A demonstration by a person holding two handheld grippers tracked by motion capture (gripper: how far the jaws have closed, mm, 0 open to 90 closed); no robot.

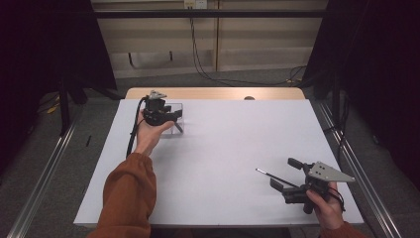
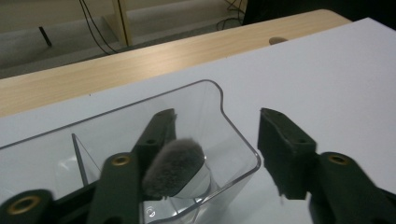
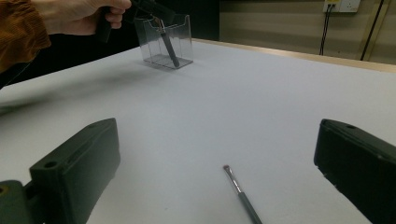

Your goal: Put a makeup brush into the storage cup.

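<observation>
A clear plastic holder point(image 1: 177, 110) stands at the far left of the white table. A fluffy grey make-up brush point(image 2: 175, 165) stands in it, head up, its dark handle point(image 3: 169, 49) leaning. My left gripper point(image 2: 217, 121) hangs over the holder point(image 2: 219, 100) with its jaws apart. One jaw is inside beside the brush head, the other outside the wall, and no pad presses on the brush. At the near right, my right gripper point(image 1: 283, 172) is open wide. A thin dark brush point(image 3: 240, 191) lies flat on the table just ahead of its jaws.
The white table top point(image 1: 223, 139) has a wooden strip point(image 1: 213, 93) along its far edge with a cable hole point(image 1: 249, 98). Metal rails run on the floor at both sides. Cables hang by the back wall.
</observation>
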